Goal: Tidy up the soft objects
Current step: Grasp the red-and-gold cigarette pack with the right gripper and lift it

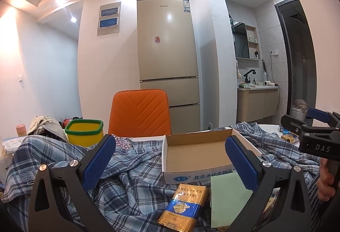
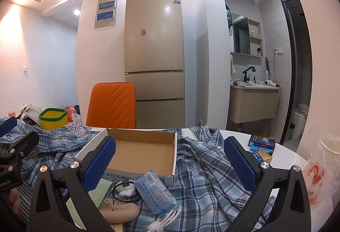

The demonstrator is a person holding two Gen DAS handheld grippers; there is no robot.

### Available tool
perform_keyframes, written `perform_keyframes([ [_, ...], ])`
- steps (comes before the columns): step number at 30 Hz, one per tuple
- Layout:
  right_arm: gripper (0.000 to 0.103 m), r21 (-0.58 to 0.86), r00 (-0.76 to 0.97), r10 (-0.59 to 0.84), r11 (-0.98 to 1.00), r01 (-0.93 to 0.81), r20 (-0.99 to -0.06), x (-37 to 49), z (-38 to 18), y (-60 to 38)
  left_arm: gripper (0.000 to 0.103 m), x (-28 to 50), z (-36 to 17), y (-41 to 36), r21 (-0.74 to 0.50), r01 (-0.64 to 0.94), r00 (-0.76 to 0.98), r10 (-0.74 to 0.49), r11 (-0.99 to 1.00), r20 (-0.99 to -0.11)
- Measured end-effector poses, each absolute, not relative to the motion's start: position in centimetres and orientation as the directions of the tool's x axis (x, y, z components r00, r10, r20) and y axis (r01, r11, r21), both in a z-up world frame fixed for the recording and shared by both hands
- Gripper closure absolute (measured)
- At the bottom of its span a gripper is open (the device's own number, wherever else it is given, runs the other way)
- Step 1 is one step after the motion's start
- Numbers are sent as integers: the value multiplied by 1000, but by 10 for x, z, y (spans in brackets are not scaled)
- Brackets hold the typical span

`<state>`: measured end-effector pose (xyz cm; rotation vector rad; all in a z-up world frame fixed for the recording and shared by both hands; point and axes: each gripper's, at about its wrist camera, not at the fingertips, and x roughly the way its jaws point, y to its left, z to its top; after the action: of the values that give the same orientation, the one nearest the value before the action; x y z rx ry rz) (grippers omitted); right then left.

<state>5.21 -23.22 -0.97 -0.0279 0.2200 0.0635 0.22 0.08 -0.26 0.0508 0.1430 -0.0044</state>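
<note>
My pads point(image 1: 99, 161) are textured blue on black arms, over a blue-and-white plaid shirt point(image 1: 136, 178), a brown cardboard box point(image 1: 197, 155), a gold-and-blue packet point(image 1: 183, 206), an orange chair point(image 1: 139, 113) and a green-rimmed yellow bin point(image 1: 85, 132).

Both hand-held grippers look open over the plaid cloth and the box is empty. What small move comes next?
Probably lower the right hand-held gripper onto the light-blue tissue pack lying just before the empty cardboard box: its jaws are open, and the pack looks soft.

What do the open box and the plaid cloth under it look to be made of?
Open box: looks like corrugated cardboard, with a matte brown inside, a white printed outside and folded flaps. Plaid cloth: woven fabric, probably cotton, matte; it lies in soft wrinkles and shows small white buttons.
</note>
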Motion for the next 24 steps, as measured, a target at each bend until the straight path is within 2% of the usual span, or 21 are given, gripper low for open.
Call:
perform_keyframes([
  [8, 0, -28, 975, 62, 997, -69, -213, 50, -7, -231, 0, 10, 0, 3, 46, -9, 983, 17, 999, -181],
  [13, 0, -38, 974, 47, 998, -57, -223, 49, 0, -228, 0, 16, 8, 9, 13, -1, 963, 5, 1000, -270],
  [19, 0, -17, 957, 60, 998, -68, -285, 49, 16, -224, 0, 18, 16, 11, 3, -7, 930, 8, 1000, -367],
  [24, 0, 27, 905, 121, 992, -120, -409, 49, 19, -219, 1, 12, 11, 16, -17, 17, 877, -23, 1000, -480],
])
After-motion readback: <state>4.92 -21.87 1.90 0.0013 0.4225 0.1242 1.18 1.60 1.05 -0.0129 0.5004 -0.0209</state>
